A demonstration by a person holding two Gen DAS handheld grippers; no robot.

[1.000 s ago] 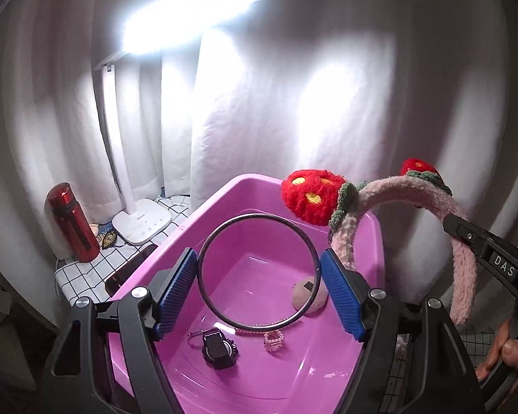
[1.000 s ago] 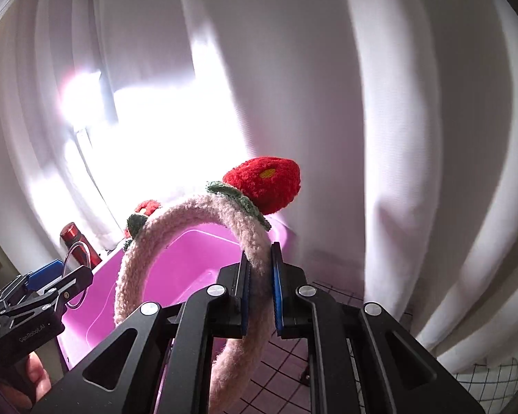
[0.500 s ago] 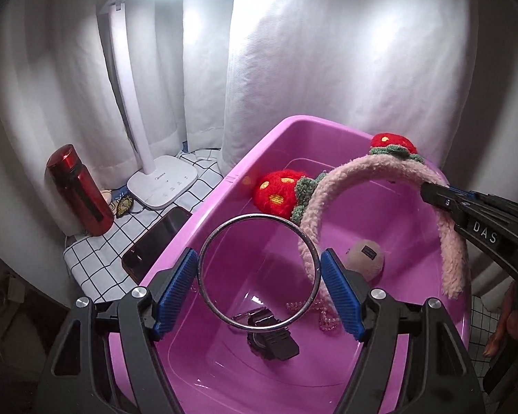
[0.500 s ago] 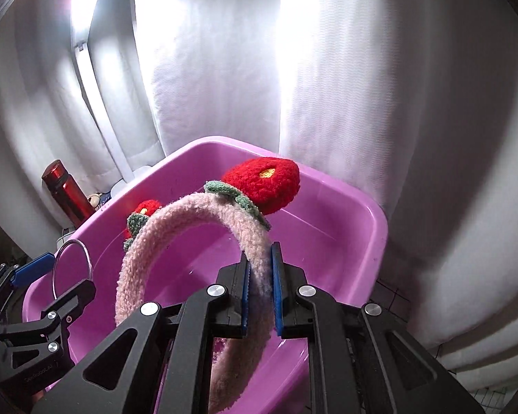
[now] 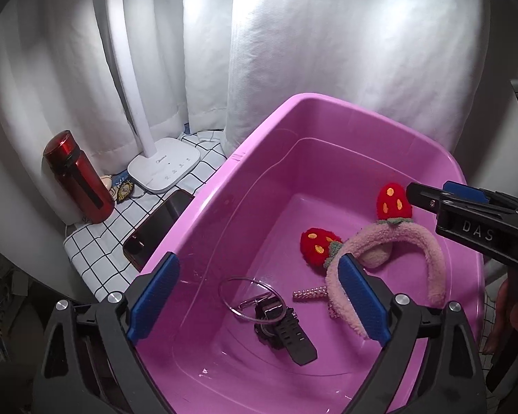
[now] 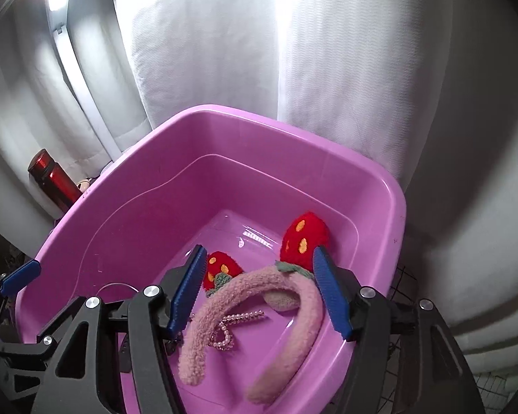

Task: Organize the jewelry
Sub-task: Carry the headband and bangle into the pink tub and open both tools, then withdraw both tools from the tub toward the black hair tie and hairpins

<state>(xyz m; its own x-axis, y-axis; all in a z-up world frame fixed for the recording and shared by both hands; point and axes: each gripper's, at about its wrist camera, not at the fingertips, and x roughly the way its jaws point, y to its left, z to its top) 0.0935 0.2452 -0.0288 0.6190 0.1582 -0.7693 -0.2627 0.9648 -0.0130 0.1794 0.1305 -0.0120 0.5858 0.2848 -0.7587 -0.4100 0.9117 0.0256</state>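
Holding both grippers over the pink basin (image 5: 266,158), we take that basin as our reference for every position below.

Left gripper (image 5: 259,296): its jaws have just been opening and now stand wide apart, with nothing between the blue pads. The thin metal bangle (image 5: 231,293) lies on the basin floor below the jaws, apart from both pads, its near edge overlapping the black watch (image 5: 286,327). The watch rests on the basin floor toward the near wall.

Right gripper (image 6: 259,293): its jaws have just been opening and now stand partly apart. The fuzzy pink headband (image 6: 224,296) lies on the basin floor with its arch between the jaws; the pads do not press on it. Its two red strawberry ornaments (image 6: 305,238) point toward the far wall of the basin. In the left wrist view we see the right gripper entering over the right rim of the basin.

A pearl strand (image 6: 238,317) lies on the basin floor inside the arch of the headband. A rounded beige item (image 5: 376,255) sits on the floor behind the headband; we cannot tell what it is.

Outside the basin, beyond its left rim, a red bottle (image 5: 76,179), a white lamp base (image 5: 165,169) and a dark phone (image 5: 159,227) rest on a checked cloth (image 5: 89,252). White curtains (image 5: 328,34) hang behind the far wall.
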